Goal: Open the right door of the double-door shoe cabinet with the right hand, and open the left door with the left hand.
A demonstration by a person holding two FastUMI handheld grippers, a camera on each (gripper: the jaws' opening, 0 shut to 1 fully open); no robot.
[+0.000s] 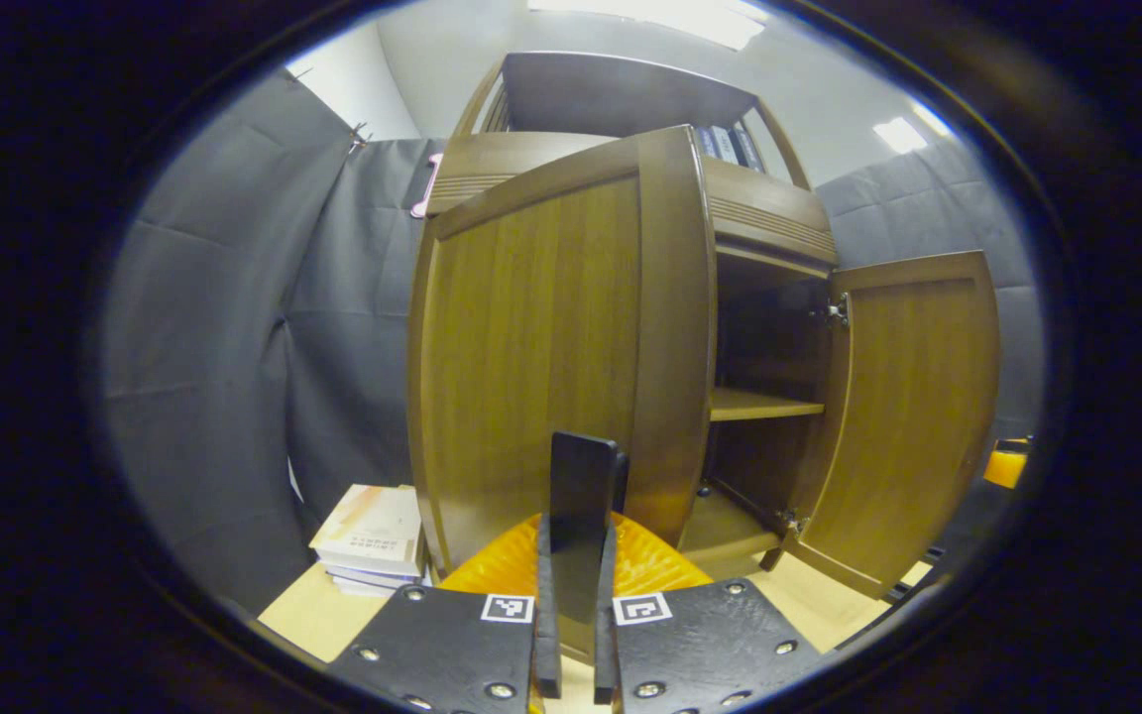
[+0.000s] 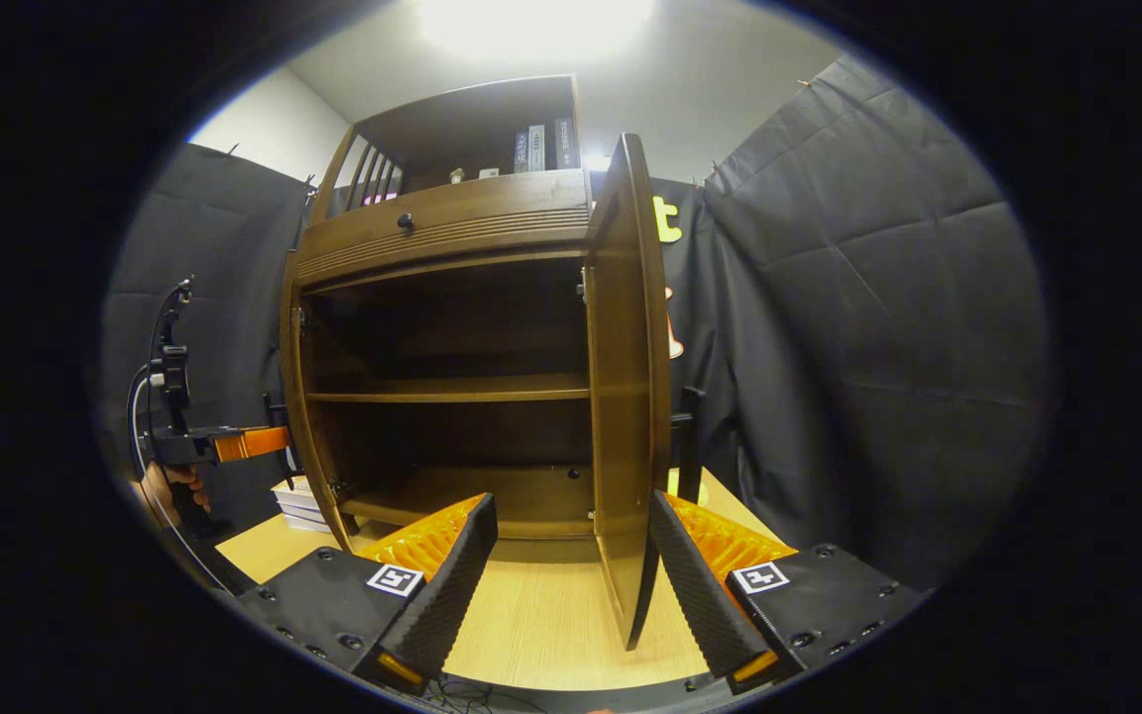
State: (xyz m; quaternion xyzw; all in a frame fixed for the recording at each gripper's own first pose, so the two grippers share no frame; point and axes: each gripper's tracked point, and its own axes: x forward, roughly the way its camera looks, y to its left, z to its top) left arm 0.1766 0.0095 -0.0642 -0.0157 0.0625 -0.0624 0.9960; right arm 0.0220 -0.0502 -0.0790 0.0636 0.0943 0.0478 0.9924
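Note:
The brown shoe cabinet [image 2: 442, 223] stands on a light wooden table with both doors swung out. In the left gripper view the left door [image 1: 531, 347] stands close ahead, and my left gripper [image 1: 576, 605] is shut on its black vertical handle [image 1: 581, 486]. The right door [image 1: 918, 397] stands wide open at the right. In the right gripper view that right door [image 2: 626, 397] is seen edge-on, its lower corner between the spread fingers of my open right gripper [image 2: 571, 585], with its black handle [image 2: 690, 436] on the far side. The left gripper [image 2: 274, 441] and a hand [image 2: 174, 486] are at the far left.
Inside the cabinet a bare shelf [image 2: 452, 387] crosses the middle. A stack of books [image 1: 373, 535] lies on the table [image 2: 541, 615] left of the cabinet. More books [image 2: 536, 147] stand in the top compartment. Black cloth walls close in on both sides.

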